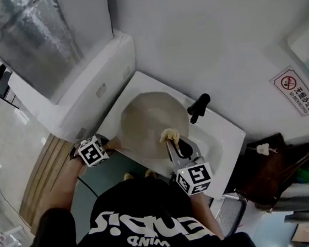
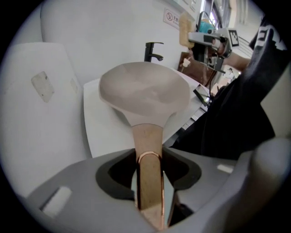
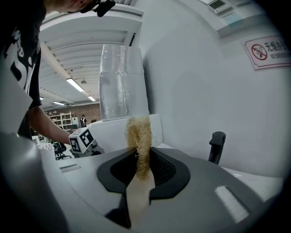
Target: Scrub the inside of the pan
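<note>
Gripping the pan (image 1: 150, 120) by its handle (image 2: 148, 141), the left gripper (image 2: 149, 182) points steeply down at centre left, fingers clamped on it. The right gripper (image 1: 173, 145), roughly level at lower centre, pinches a scrubber (image 1: 168, 135) at the pan's right rim. The pan sits in the sink (image 1: 215, 141).

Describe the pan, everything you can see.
The pan is a round, shallow bowl, matte beige inside, with nothing visible in it. Its flat tan handle has a copper-coloured edge and is clamped between the jaws of the left gripper, which holds the pan over the white sink. The fibrous yellow scrubber in the right gripper sits at the pan's near rim; contact is unclear.
</note>
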`<action>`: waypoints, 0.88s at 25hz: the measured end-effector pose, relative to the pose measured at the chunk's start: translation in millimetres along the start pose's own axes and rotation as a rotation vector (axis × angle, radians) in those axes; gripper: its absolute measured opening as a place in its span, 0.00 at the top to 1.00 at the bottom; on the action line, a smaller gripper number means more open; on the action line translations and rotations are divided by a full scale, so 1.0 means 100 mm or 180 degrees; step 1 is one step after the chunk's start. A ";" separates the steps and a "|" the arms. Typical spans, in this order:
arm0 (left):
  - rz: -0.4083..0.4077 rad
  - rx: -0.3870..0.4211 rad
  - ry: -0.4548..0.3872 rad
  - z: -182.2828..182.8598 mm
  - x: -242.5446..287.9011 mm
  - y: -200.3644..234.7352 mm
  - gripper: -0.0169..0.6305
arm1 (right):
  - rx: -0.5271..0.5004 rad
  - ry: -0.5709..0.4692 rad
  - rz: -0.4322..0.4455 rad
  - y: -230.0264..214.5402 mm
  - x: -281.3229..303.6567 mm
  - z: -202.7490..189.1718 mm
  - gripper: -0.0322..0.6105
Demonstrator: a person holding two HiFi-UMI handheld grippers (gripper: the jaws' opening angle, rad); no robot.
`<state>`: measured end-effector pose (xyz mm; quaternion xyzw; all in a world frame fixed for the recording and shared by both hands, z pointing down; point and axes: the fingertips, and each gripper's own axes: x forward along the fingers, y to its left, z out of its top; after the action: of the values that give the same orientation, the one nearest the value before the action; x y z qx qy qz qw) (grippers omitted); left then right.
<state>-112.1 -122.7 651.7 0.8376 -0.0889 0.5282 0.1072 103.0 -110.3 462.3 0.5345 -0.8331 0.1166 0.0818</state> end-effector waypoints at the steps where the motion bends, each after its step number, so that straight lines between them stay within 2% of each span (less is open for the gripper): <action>1: 0.0011 -0.0033 0.0008 -0.01 -0.04 -0.01 0.71 | -0.0006 0.0017 0.0023 0.02 0.03 -0.02 0.83; 5: 0.0049 -0.0031 0.0066 0.01 -0.13 -0.03 0.71 | -0.0089 0.0197 0.0135 0.11 0.22 -0.15 0.83; 8: 0.0053 -0.0011 0.0102 0.02 -0.15 -0.05 0.72 | -0.0260 0.0485 0.0247 0.18 0.45 -0.34 0.83; 16: 0.0020 -0.0043 0.0120 0.02 -0.14 -0.08 0.72 | -0.0749 0.1149 0.0726 0.55 1.14 -0.82 0.83; 22: -0.0003 -0.0080 0.0119 0.01 -0.13 -0.08 0.72 | -0.0877 0.1505 0.0829 0.59 1.59 -1.05 0.83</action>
<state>-114.8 -114.7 638.4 0.8262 -0.0931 0.5426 0.1196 -15.3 -195.6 597.7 0.3651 -0.8605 0.1333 0.3295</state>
